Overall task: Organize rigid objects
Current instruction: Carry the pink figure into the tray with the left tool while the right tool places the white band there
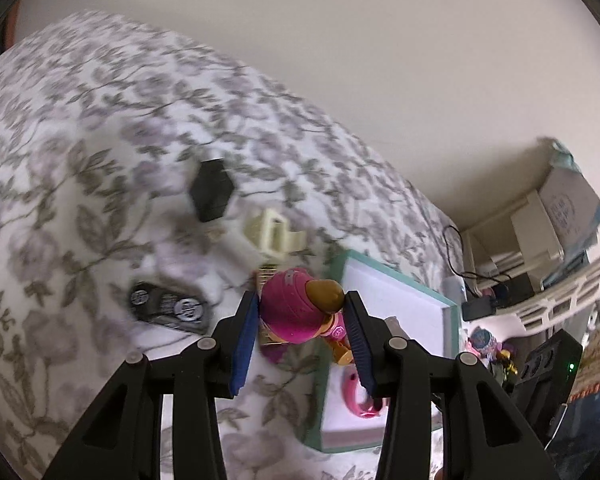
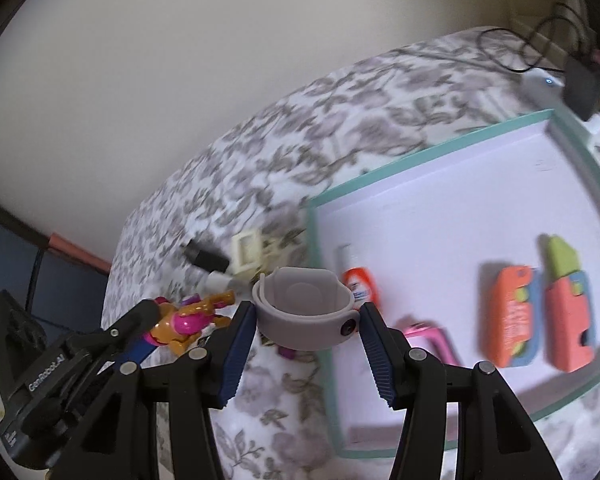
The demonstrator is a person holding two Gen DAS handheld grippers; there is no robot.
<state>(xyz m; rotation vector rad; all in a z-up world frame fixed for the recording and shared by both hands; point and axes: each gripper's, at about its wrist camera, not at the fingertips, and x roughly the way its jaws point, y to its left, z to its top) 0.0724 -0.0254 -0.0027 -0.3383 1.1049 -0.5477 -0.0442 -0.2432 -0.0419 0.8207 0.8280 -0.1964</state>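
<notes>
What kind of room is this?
Probably a bedroom: a bed with a flowery sheet, toys being sorted into a teal-rimmed tray, and shelves with boxes by the plain wall.

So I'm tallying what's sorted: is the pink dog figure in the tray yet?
Not yet. The pink dog figure is clamped in the left gripper, beside the tray.

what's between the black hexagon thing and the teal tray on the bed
In the left wrist view, a cream plastic piece lies on the floral bedspread between the black hexagonal object and the teal-rimmed tray.
</notes>
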